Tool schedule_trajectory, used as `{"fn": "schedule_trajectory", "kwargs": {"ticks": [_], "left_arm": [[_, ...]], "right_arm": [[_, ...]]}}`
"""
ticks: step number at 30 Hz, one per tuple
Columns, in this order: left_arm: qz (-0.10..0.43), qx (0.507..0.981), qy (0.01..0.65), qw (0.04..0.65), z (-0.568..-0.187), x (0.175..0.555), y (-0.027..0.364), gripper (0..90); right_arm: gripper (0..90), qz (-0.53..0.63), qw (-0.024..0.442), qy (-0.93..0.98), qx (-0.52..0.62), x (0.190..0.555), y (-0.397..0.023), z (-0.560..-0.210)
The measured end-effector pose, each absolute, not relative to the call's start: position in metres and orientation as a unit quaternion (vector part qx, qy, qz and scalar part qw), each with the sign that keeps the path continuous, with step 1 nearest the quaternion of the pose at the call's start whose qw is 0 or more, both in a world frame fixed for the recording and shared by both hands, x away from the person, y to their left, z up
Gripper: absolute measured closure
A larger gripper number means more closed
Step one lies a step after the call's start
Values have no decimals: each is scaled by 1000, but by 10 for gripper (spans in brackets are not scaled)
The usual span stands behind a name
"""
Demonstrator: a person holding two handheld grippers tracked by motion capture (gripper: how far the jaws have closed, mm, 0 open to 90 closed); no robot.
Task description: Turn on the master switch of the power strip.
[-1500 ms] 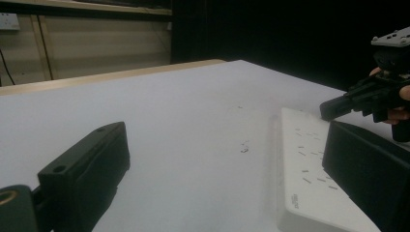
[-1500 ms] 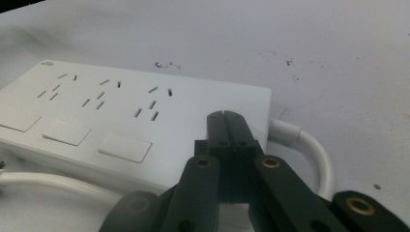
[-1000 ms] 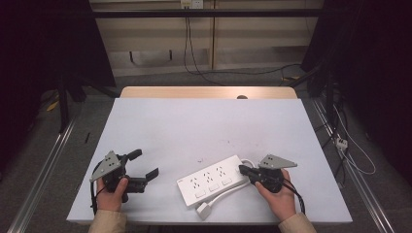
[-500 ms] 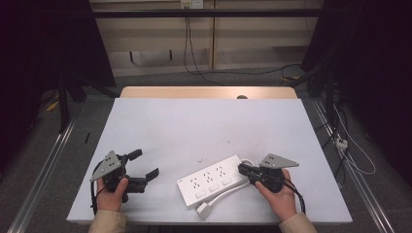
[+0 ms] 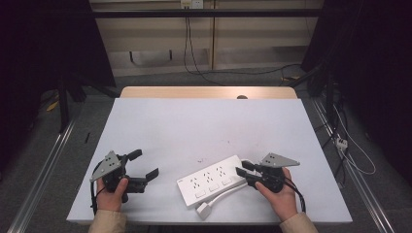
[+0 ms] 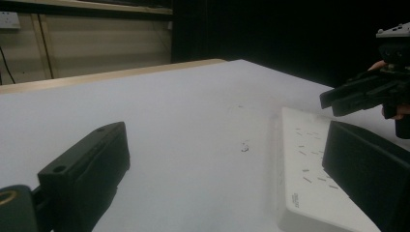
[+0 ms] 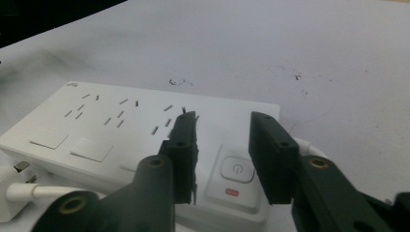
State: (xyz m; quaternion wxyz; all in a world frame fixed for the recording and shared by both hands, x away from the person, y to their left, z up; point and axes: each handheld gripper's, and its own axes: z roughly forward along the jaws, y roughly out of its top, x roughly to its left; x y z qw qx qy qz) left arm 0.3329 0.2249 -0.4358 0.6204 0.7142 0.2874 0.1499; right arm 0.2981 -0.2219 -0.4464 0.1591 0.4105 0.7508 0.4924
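Observation:
A white power strip [image 5: 210, 183] lies slantwise near the table's front edge, its white plug [image 5: 204, 209] and cable curled just in front of it. My right gripper [image 5: 241, 169] hovers at the strip's right end, open, with nothing between the jaws. In the right gripper view the jaws [image 7: 226, 124] stand over the strip's switch [image 7: 235, 170], with the sockets [image 7: 121, 113] to their left and the plug [image 7: 13, 192] at the lower left. My left gripper [image 5: 145, 163] rests wide open left of the strip, pointing toward it. The left gripper view has the strip [image 6: 309, 186] at the right.
The white table [image 5: 204, 126] has a wooden strip along its far edge [image 5: 209, 92]. Small dark marks [image 5: 199, 159] dot the surface behind the strip. Metal rails run along the floor on both sides, and cables [image 5: 350, 150] lie to the right.

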Motion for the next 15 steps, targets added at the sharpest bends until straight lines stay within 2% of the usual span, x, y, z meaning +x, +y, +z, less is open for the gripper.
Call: {"fn": "schedule_trajectory", "kwargs": {"ticks": [8, 15], "left_arm": [[150, 713, 288, 621, -435, 332, 225, 26], [151, 714, 288, 620, -436, 332, 226, 27]], "right_arm": [[434, 494, 157, 746, 418, 299, -223, -446], [331, 490, 159, 749, 416, 299, -224, -446]]}}
